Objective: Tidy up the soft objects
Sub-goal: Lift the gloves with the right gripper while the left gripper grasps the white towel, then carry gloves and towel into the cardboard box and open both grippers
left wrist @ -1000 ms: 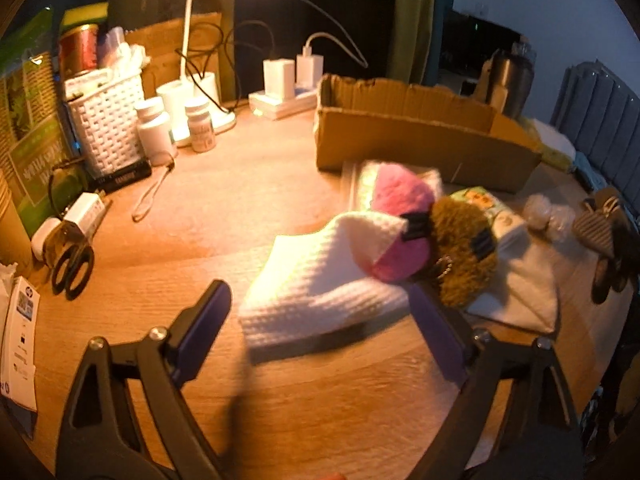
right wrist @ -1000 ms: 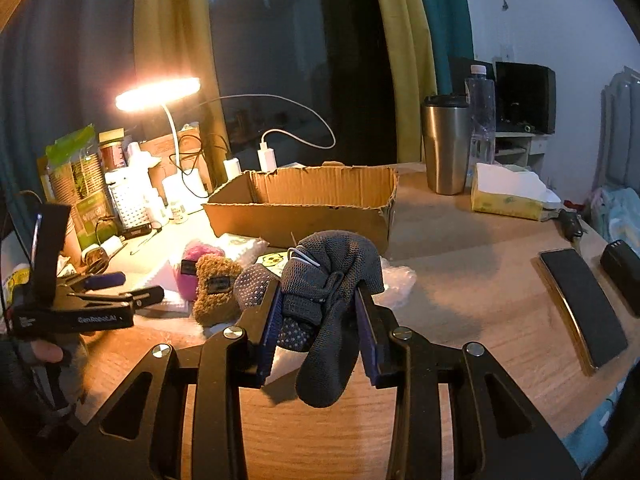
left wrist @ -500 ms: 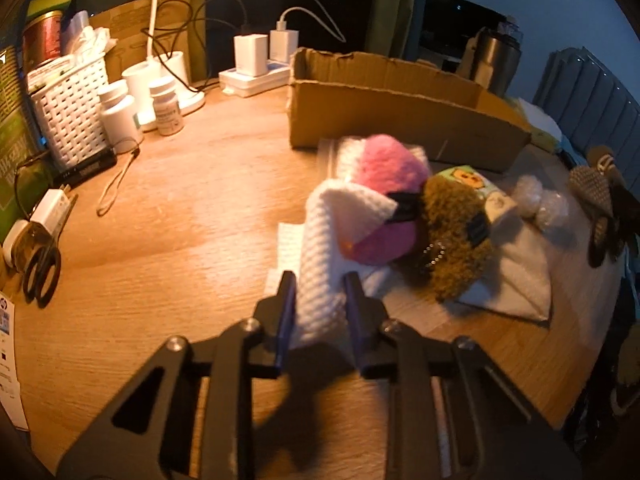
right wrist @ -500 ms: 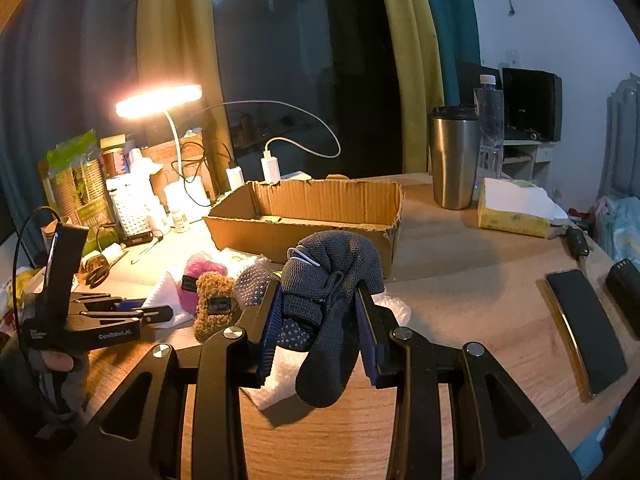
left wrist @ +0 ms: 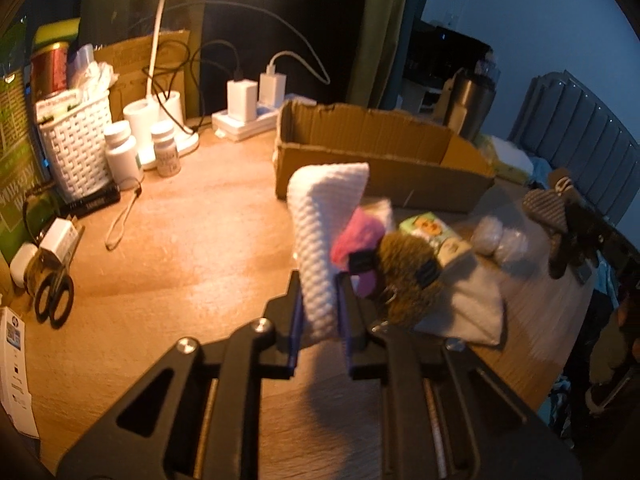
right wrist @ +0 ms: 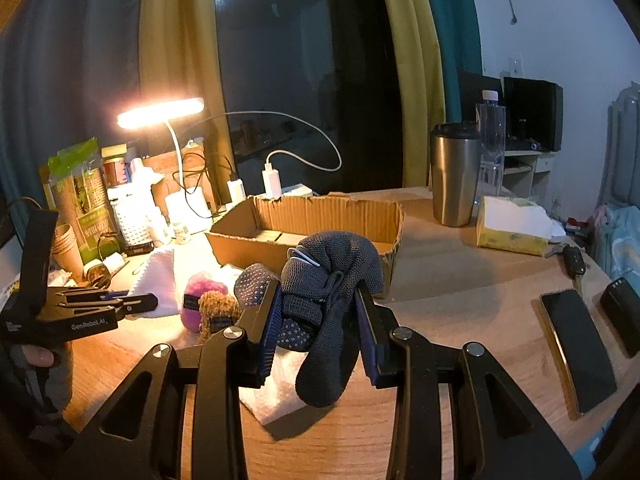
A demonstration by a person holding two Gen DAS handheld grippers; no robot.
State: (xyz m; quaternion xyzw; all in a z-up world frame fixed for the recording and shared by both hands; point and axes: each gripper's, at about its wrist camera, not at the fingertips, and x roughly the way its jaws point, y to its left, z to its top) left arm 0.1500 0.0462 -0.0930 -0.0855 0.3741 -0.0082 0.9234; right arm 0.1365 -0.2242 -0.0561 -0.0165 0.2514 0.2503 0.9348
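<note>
Here the left gripper [left wrist: 320,316] has its jaws clenched on a white cloth [left wrist: 324,232], while the right gripper [right wrist: 316,328] clamps grey socks [right wrist: 328,280] above the bench [right wrist: 460,292], the cardboard box [right wrist: 320,220] at twelve o'clock.

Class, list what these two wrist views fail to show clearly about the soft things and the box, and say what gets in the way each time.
- Cardboard box floor: left wrist view, hidden by its near wall.
- Pink plush: left wrist view, partly covered by the white cloth in the left hand-held gripper.
- Grey socks: right wrist view, their number unclear, bunched in the right hand-held gripper.
- White cloth's lower end: right wrist view, behind the left hand-held gripper.
</note>
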